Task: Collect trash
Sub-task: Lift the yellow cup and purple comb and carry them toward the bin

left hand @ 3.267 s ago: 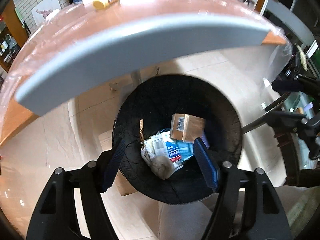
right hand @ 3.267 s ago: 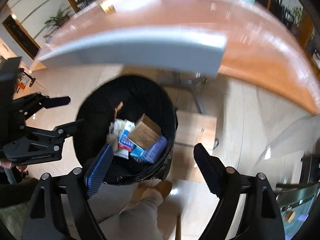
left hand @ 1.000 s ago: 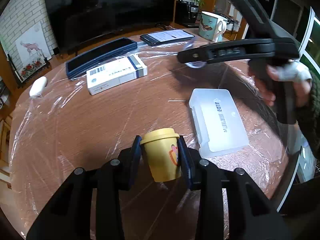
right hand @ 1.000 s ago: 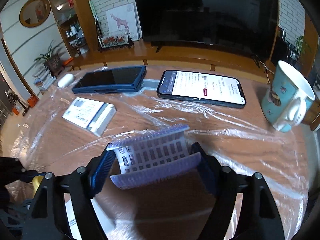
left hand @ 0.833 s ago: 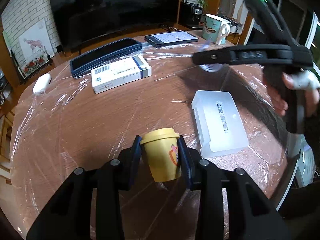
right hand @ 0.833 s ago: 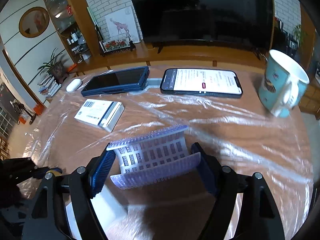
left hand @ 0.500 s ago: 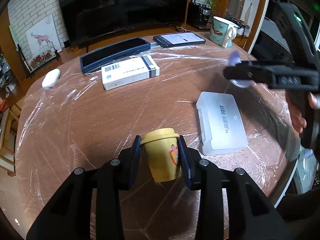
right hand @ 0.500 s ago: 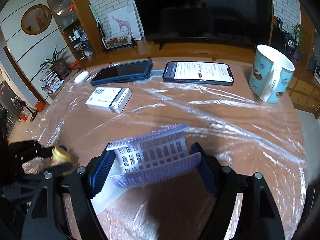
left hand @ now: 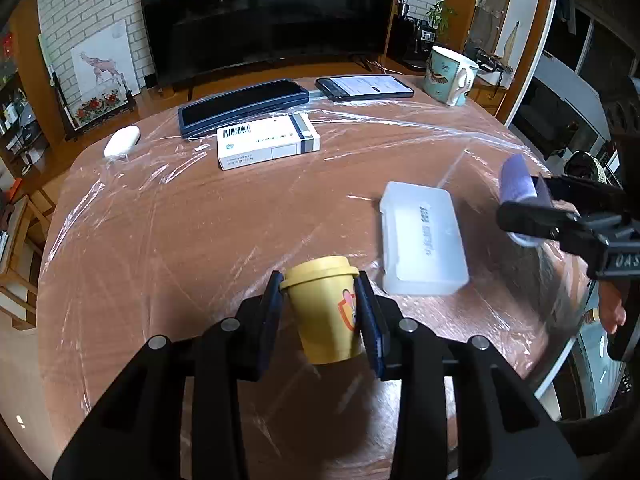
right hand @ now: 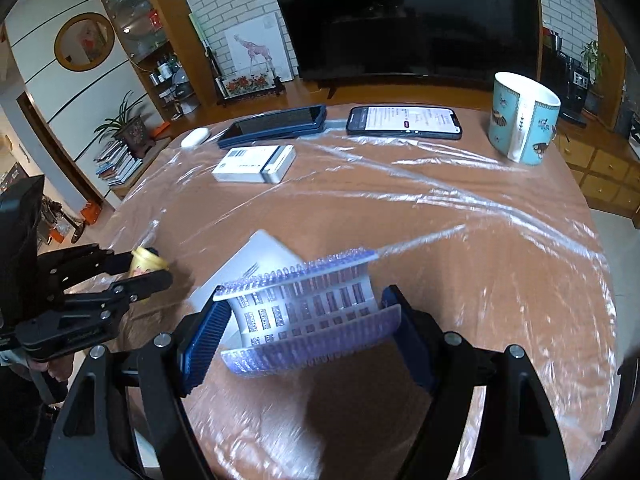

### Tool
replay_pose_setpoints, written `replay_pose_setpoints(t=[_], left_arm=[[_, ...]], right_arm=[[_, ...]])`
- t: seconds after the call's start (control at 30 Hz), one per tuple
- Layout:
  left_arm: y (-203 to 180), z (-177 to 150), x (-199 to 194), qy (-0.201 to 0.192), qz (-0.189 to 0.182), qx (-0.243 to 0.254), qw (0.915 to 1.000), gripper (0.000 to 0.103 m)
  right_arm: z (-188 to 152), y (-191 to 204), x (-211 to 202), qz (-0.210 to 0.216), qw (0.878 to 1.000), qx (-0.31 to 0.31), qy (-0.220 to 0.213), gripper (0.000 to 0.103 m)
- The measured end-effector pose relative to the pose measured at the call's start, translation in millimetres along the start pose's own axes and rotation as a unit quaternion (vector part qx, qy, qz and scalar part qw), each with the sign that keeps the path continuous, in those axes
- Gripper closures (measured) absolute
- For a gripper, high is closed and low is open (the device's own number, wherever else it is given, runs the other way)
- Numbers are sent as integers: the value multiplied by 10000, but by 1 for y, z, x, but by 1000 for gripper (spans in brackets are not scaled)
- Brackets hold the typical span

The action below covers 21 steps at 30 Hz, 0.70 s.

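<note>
You moved both claws from above the trash bin up to the desk (left hand: 168, 240). Your left claw (left hand: 320, 312) closed on the yellow cup (left hand: 324, 312), your right claw (right hand: 308, 320) on the purple packet (right hand: 308, 312), and both pulled back toward the near edge.

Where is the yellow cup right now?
The yellow cup is clamped upright in the left gripper above the near part of the table, just left of the white plastic case; the right wrist view shows it at far left.
</note>
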<state>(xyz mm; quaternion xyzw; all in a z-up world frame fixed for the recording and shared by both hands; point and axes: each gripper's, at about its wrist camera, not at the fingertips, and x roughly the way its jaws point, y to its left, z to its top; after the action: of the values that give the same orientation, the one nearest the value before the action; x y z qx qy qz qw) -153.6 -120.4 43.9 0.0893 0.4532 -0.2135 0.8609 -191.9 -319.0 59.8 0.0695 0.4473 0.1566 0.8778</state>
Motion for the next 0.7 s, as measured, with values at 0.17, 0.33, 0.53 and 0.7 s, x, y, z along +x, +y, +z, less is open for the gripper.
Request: replay_pose_setpoints(t=[0.17, 0.33, 0.53, 0.7], left_arm=[[-9, -11, -11, -15, 7, -26, 10000, 65], [-18, -22, -22, -40, 6, -29, 10000, 65], [-28, -35, -34, -77, 18, -43, 10000, 65], [-34, -46, -43, -98, 15, -67, 9999, 65]], right_arm=[[-17, 12, -16, 10, 10000, -58, -13, 27], [-32, 19, -33, 19, 10000, -72, -33, 27], [-50, 23, -50, 33, 10000, 7, -34, 27], [-62, 28, -63, 15, 10000, -13, -69, 27]])
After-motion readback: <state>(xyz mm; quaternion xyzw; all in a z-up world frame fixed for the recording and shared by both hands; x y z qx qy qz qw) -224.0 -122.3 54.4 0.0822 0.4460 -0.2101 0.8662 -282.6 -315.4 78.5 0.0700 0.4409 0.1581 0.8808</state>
